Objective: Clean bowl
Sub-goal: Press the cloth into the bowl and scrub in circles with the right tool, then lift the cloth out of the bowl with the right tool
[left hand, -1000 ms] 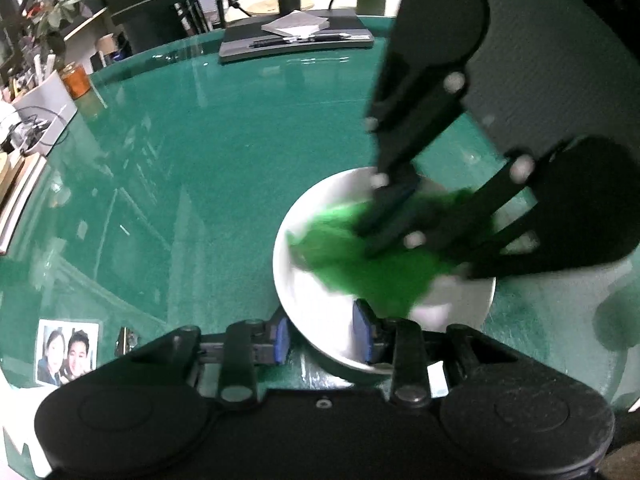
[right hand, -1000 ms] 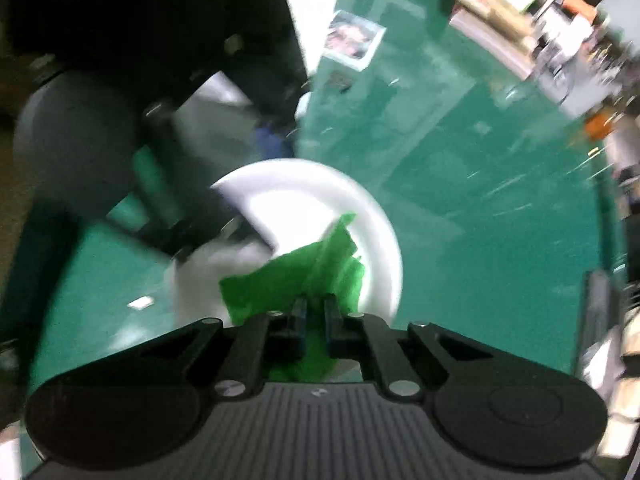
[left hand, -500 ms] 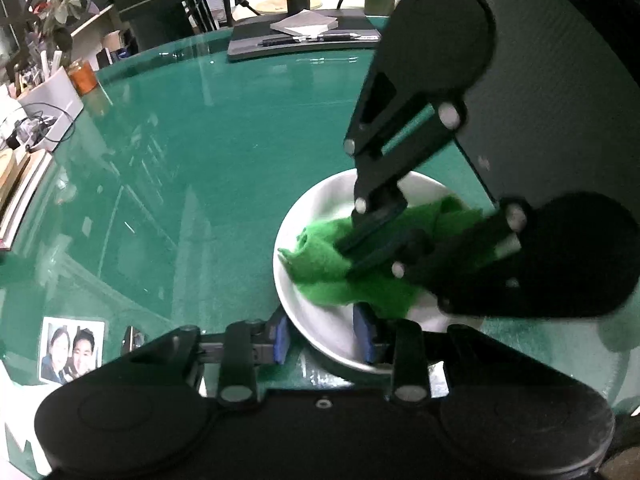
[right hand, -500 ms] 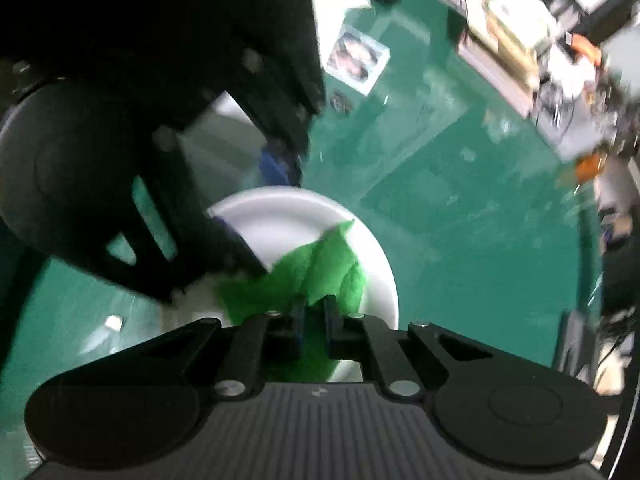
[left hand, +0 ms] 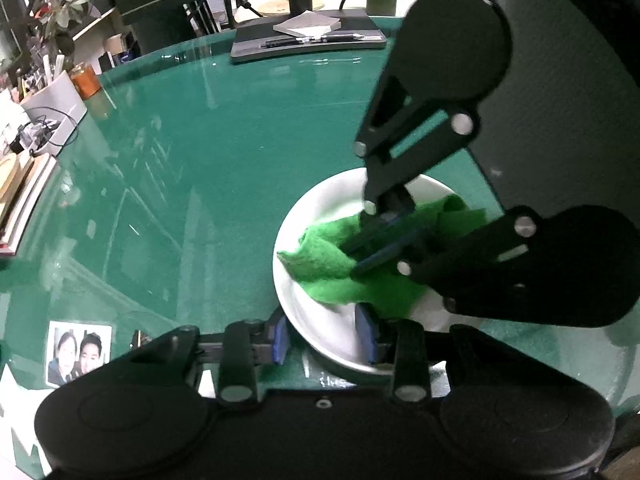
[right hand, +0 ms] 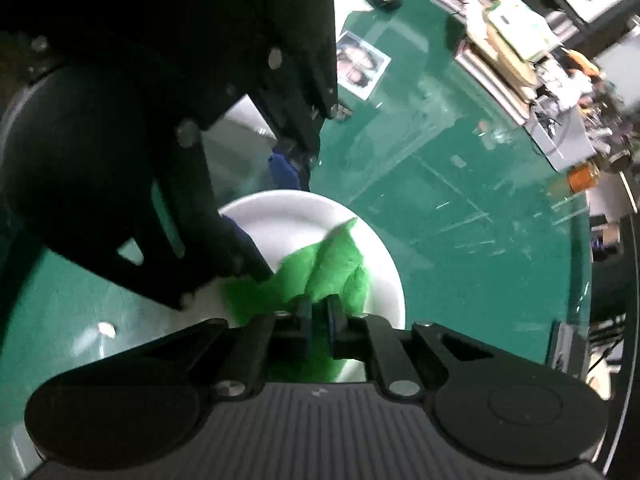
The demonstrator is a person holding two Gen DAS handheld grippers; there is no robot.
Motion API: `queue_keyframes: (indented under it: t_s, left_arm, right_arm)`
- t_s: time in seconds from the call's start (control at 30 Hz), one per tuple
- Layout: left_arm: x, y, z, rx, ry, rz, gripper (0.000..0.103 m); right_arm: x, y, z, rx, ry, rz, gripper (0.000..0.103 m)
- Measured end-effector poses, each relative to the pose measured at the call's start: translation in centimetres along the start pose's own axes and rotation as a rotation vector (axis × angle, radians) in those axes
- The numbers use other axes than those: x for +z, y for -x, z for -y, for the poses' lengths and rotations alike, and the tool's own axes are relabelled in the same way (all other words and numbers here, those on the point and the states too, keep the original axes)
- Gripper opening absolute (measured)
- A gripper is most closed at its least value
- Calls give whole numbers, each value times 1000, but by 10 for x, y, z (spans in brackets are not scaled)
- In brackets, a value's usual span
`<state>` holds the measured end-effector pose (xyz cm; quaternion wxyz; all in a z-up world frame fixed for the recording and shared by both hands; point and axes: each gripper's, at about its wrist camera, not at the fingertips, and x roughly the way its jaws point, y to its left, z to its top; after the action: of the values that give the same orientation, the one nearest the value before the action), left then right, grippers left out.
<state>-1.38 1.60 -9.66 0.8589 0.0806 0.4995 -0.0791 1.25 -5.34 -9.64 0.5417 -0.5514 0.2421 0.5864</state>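
We pinch the bowl's (left hand: 320,208) near rim between our left tool's (left hand: 322,336) pads to steady it while our right tool (right hand: 318,314), clamped on the green cloth (left hand: 332,268), wipes inside.

The supporting surface is a glossy green table (left hand: 224,168). A white bowl (left hand: 320,208) rests on it at lower right of the left wrist view; a photo print (left hand: 79,353) lies lower left. A dark flat tray (left hand: 308,46) sits at the upper centre edge.
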Motion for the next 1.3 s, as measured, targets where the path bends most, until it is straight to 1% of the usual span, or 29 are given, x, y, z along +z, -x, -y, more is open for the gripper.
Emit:
queue_keyframes:
  t_s: [0.07, 0.1, 0.17, 0.2, 0.23, 0.27, 0.33, 0.5, 0.6, 0.63, 0.7, 0.77, 0.83, 0.87, 0.93, 1.03, 1.1, 1.2, 1.27, 1.3]
  left_arm:
    - [0, -1, -1, 10, 8, 4, 36]
    - [1, -1, -2, 8, 14, 4, 36]
    - [1, -2, -2, 7, 14, 5, 36]
    - [1, -2, -3, 7, 14, 6, 36]
    - [1, -2, -3, 6, 15, 6, 36]
    - [2, -2, -4, 6, 13, 5, 36]
    - [3, -2, -4, 6, 8, 3, 36]
    - [2, -1, -2, 13, -10, 1, 36]
    - [2, -2, -2, 8, -8, 0, 36]
    - [2, -2, -2, 7, -7, 0, 36]
    - [2, -2, -2, 9, -4, 2, 36]
    - [2, -3, -4, 6, 12, 0, 37]
    - [2, -3, -5, 5, 21, 0, 38]
    - [3, -3, -5, 7, 22, 0, 38]
    - [3, -4, -5, 8, 25, 0, 38]
    - [3, -4, -6, 10, 29, -1, 40]
    - [2, -4, -6, 15, 36, -1, 45]
    - [2, -4, -7, 37, 47, 1, 50]
    - [1, -3, -7, 41, 58, 2, 50]
    - [1, -3, -7, 44, 65, 3, 50]
  right_arm:
    - [-6, 1, 2, -17, -9, -20, 8]
    - [-4, -6, 8, -21, -16, -23, 9]
    - [-2, -6, 13, -21, -41, -13, 15]
    - [-3, -3, 13, -14, -47, -3, 25]
    - [-3, 1, 12, -7, -53, 6, 39]
    - [-3, 2, 11, -2, -57, 12, 42]
    - [-3, 2, 10, 0, -63, 18, 45]
    - [-1, -4, 14, -10, -99, 42, 47]
    - [4, -11, 22, 13, -194, 25, 44]
    - [4, -13, 27, 48, -257, 10, 43]
    - [3, -15, 30, 56, -294, 18, 42]
    - [1, -14, 31, 68, -362, 23, 39]
    - [-1, -13, 29, 81, -396, 37, 25]
    - [-1, -12, 26, 81, -405, 46, 23]
    - [-1, -11, 22, 68, -418, 61, 17]
    - [-4, -10, 19, 57, -464, 72, 14]
    - [-8, -6, 21, 45, -512, 85, 11]
    - [-17, 3, 25, 7, -596, 119, 10]
    - [-29, 20, 31, -36, -708, 195, 10]
    - [-32, 24, 32, -53, -737, 214, 10]
